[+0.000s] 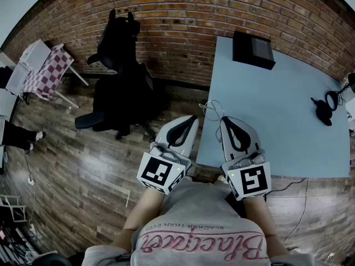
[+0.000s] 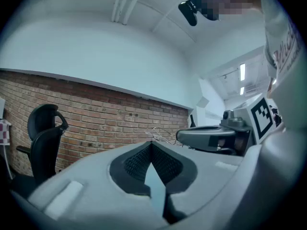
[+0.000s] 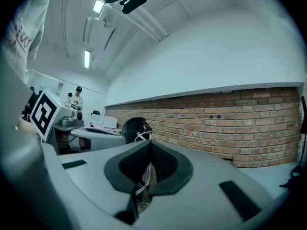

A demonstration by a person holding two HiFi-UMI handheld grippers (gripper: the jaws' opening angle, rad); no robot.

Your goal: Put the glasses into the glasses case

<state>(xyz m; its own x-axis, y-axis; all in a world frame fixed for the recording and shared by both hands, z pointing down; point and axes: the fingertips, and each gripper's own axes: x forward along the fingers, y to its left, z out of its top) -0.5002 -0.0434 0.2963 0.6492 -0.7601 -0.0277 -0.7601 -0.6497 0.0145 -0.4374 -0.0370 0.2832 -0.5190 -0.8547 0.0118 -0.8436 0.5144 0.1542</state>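
Thin wire-framed glasses (image 1: 210,108) lie at the near left corner of the light blue table (image 1: 277,121). A black glasses case (image 1: 253,50) sits at the table's far edge by the brick wall. My left gripper (image 1: 191,119) is shut and hovers just off the table's left edge. My right gripper (image 1: 226,121) is shut over the near edge, with the glasses between the two tips. In the left gripper view the glasses (image 2: 160,134) show just past the closed gripper (image 2: 152,143). Through the slit of the right gripper (image 3: 150,143) a bit of the glasses' wire (image 3: 141,185) is visible.
A black office chair (image 1: 119,76) stands on the wooden floor left of the table. Black cables and a small device (image 1: 324,110) lie at the table's right side. A checkered folding chair (image 1: 47,71) is at the far left. A cable (image 1: 294,184) runs along the near edge.
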